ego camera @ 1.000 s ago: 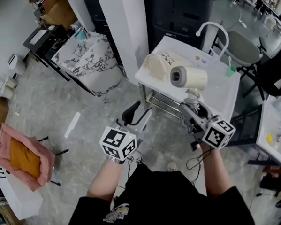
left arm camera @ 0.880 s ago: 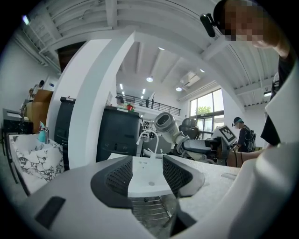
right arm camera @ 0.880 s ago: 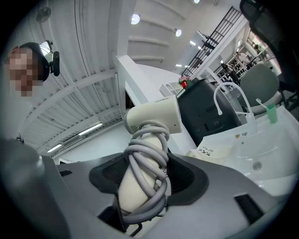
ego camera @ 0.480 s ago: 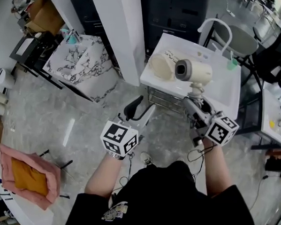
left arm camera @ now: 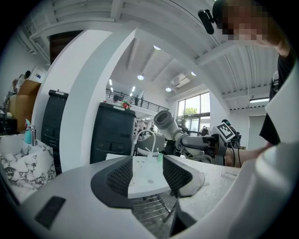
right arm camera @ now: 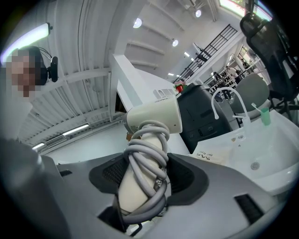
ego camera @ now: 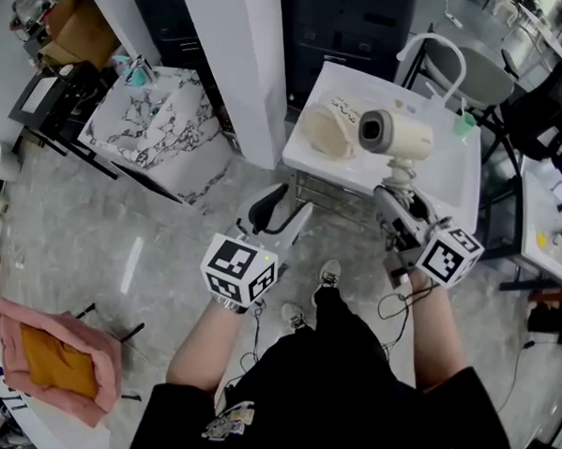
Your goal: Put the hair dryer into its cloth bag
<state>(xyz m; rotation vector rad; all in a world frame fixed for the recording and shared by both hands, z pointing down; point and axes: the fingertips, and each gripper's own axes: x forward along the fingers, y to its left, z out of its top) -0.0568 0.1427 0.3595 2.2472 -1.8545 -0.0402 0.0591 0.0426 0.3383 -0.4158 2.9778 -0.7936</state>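
White stand: the cream cloth bag lies at its near left corner, bulged; its mouth and contents cannot be made out. Pink tray, lower left, holds an orange pad; its edge is cut off. Hair dryer is held above the stand beside the bag, outside it. Right gripper clamps its cord-wrapped handle. Left gripper stands wide and empty, short of the stand's near edge. Green cup, far right edge: contents too small to read.
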